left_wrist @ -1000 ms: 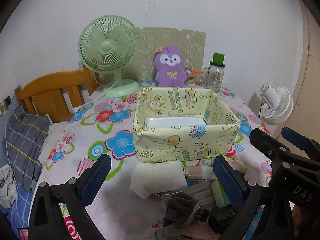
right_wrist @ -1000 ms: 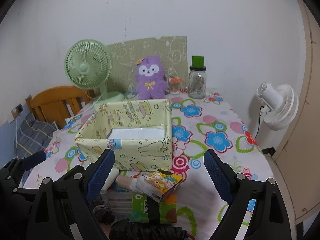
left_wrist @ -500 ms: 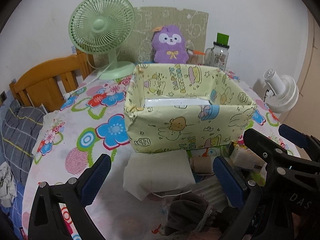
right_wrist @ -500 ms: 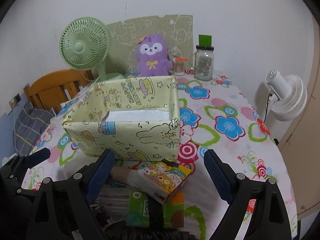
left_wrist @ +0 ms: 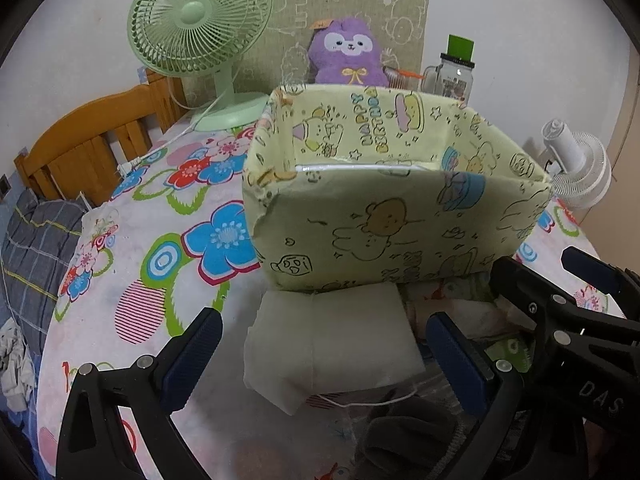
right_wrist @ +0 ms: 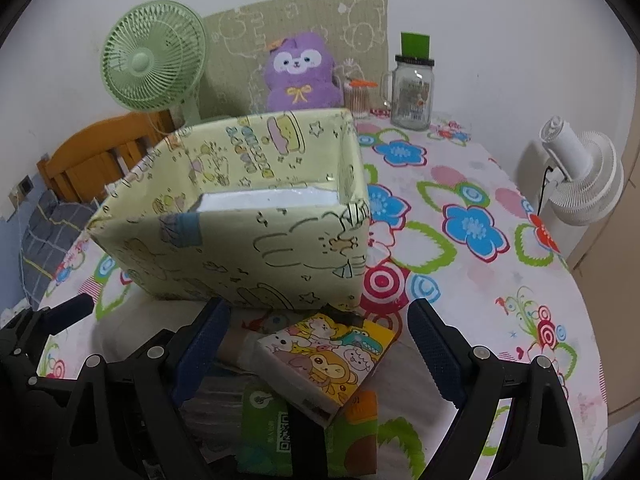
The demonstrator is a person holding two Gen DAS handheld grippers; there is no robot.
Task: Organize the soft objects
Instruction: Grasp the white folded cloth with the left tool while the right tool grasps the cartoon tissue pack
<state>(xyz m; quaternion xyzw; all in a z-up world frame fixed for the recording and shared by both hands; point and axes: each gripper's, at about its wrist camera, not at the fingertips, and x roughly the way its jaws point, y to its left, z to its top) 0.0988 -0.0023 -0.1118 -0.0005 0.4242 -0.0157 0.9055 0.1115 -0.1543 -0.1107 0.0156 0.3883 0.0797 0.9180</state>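
A pale yellow cartoon-printed box (left_wrist: 392, 216) (right_wrist: 248, 240) stands open-topped on the flowered table. In front of it lies a heap of soft goods: a white folded tissue pack (left_wrist: 332, 344), a cartoon-animal tissue packet (right_wrist: 328, 360), a green packet (right_wrist: 276, 432) and a grey cloth (left_wrist: 404, 432). My left gripper (left_wrist: 324, 356) is open and hangs over the white pack, its jaws on either side, not touching. My right gripper (right_wrist: 316, 356) is open above the cartoon packet. The right gripper's body (left_wrist: 560, 332) shows at the left view's right edge.
At the back stand a green fan (left_wrist: 200, 36), a purple plush (left_wrist: 348, 52), a patterned board and a glass jar with a green lid (right_wrist: 412, 88). A wooden chair back (left_wrist: 92, 148) is at the left; a white fan (right_wrist: 580, 176) beyond the table's right edge.
Both grippers have come down and closer to the heap and the box, tilting further downward. Their jaws stay as wide as before. Nothing has been taken hold of.
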